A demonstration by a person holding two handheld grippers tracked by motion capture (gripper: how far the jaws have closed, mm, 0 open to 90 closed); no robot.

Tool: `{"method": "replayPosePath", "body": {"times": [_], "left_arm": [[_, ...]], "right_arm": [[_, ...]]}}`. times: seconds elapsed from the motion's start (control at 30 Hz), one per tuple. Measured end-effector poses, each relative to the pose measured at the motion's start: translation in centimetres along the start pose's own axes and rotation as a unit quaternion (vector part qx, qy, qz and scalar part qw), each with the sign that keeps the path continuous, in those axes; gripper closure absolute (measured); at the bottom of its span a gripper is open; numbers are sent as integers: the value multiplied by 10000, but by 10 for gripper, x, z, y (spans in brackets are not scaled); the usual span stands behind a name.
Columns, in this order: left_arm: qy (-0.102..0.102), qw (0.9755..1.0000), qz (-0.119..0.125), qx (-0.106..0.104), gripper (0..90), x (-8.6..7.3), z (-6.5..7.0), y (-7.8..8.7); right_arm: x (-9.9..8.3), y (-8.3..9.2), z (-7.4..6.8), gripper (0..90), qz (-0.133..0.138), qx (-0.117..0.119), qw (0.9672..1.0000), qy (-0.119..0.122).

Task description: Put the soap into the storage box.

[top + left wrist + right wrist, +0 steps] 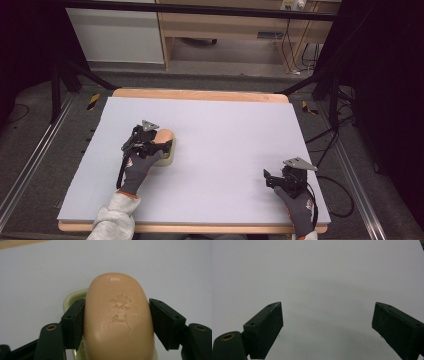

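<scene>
A peach-orange bar of soap (117, 320) with a stamped mark on top sits between the two black jaws of my left gripper (117, 317). Both pads press against its sides. Beneath it lies a pale green soap dish (71, 296), mostly hidden by the bar. In the high view the soap (165, 135) and the dish (169, 157) are left of the table's middle, with the left gripper (156, 144) over them. My right gripper (270, 178) rests near the front right of the table, its jaws wide apart (327, 325) with nothing between them.
A light grey mat (225, 140) covers the wooden table (200, 94). Metal rails and black frame legs run along both sides of the table. A wooden cabinet (225, 30) stands beyond the far edge.
</scene>
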State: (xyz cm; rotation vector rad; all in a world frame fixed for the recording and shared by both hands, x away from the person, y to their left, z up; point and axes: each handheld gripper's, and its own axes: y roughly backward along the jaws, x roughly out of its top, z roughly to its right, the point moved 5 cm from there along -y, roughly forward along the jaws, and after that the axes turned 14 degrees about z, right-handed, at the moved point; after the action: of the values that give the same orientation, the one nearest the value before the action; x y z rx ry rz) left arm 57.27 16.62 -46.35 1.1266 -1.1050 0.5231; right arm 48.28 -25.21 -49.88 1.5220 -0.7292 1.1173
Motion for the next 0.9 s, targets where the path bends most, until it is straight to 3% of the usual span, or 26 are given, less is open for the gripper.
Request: {"method": "replayPosePath", "body": {"times": [0.9], "left_arm": [[-20,9995,-317,85,321,-19,-5,-14]], "right_arm": [[0,0,0,101,-17,-12,10000,49]]}}
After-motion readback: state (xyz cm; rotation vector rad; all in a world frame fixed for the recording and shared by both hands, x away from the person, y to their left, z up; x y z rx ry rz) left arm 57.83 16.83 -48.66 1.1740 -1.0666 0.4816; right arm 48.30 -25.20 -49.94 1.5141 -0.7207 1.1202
